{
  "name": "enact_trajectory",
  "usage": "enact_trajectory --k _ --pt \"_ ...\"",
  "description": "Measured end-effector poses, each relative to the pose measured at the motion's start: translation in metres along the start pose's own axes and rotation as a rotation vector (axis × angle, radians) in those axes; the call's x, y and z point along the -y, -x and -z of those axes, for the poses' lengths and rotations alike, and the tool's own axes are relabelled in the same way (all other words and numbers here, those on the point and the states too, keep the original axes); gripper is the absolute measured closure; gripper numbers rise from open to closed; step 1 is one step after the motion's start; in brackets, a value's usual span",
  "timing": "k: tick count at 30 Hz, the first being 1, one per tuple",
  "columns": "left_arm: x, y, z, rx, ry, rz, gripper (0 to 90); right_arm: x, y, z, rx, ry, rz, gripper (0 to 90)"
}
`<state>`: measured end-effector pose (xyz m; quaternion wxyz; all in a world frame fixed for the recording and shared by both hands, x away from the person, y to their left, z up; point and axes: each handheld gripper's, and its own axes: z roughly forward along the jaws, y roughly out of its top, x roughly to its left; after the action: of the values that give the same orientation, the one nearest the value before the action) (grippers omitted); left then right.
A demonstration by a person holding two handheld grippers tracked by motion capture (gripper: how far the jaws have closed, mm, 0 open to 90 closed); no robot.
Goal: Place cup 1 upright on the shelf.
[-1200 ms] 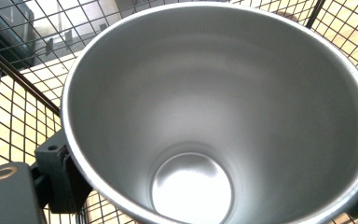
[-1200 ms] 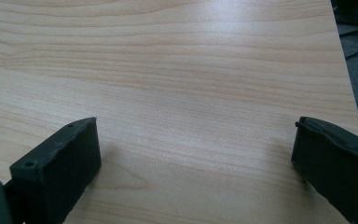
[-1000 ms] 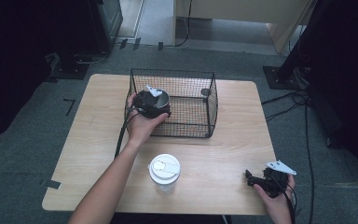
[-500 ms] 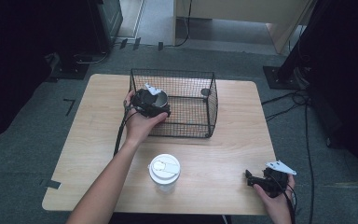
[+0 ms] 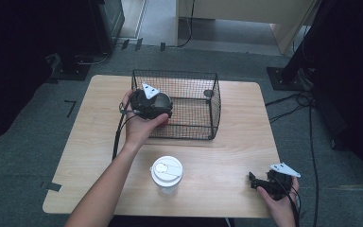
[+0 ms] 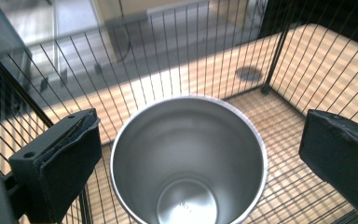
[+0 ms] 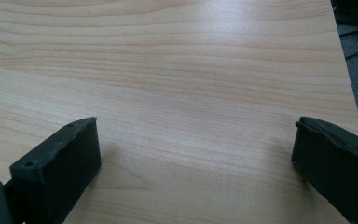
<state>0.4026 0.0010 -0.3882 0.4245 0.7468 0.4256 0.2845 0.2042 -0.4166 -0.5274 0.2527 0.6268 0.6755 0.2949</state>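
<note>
I am holding the left gripper (image 5: pixel 152 105) over the near left corner of the wire basket (image 5: pixel 212 101), with its jaws standing wide apart on either side of a steel cup (image 6: pixel 189 161). The cup is standing upright inside the basket, open mouth up and empty, and neither pad is touching its rim, so the tool is released and grasping nothing. I am judging that the jaws are spread like this either to close on the cup or because they are just letting it go; I cannot tell which from here. A small dark round thing (image 6: pixel 249 73) is lying on the basket floor near the far corner post, too small for me to name.

I am resting the right gripper (image 5: pixel 269 183) low at the near right corner of the table (image 5: pixel 246 142), its jaws open over bare wood, seemingly parked out of the way while the left does the work. A clear cup with a white lid (image 5: pixel 167 171) is standing at the near middle of the table, well apart from the basket.

The table is pale wood with rounded corners, sitting on grey carpet. Cables are trailing across the floor on the right, and dark equipment is standing around the edges of the room.
</note>
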Motion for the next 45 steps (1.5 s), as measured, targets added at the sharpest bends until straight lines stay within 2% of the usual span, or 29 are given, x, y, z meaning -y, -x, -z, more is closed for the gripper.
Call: enact_trajectory --k 4,7,9,16,21,24,26,28,32,35,45 --pt "-0.004 -0.001 0.011 0.002 0.043 0.002 0.0 0.000 0.000 0.000 0.000 0.000 0.002 0.9" --pt "-0.004 -0.002 0.016 0.008 0.050 0.001 0.0 0.000 0.000 0.000 0.000 0.000 0.000 0.9" --pt "-0.004 -0.002 0.024 0.031 0.060 0.010 0.0 0.000 0.000 0.000 0.000 0.000 0.000 0.9" --pt "0.003 0.000 0.045 0.073 0.092 0.007 0.0 0.000 0.000 0.000 0.000 0.000 0.001 0.9" --pt "0.009 -0.003 0.059 0.081 0.107 0.005 0.0 0.000 0.000 0.000 0.000 0.000 0.001 0.9" --pt "0.013 -0.007 0.066 0.089 0.107 0.020 0.0 0.000 0.000 0.000 0.000 0.000 0.000 0.9" --pt "0.016 -0.011 0.070 0.106 0.097 0.050 0.0 0.000 0.000 0.000 0.000 0.000 0.000 0.9" --pt "0.018 -0.013 0.073 0.113 0.098 0.056 0.0 0.000 0.000 0.000 0.000 0.000 0.000 0.9" --pt "0.026 -0.019 0.082 0.085 0.093 0.055 0.0 0.000 0.000 0.000 0.000 0.000 -0.001 0.9" --pt "0.030 -0.023 0.085 0.079 0.090 0.060 0.0 0.000 0.000 0.000 0.000 0.000 0.000 0.9" --pt "0.058 -0.037 0.105 0.026 0.081 0.068 0.0 0.000 0.000 0.000 0.000 0.000 0.000 0.9"
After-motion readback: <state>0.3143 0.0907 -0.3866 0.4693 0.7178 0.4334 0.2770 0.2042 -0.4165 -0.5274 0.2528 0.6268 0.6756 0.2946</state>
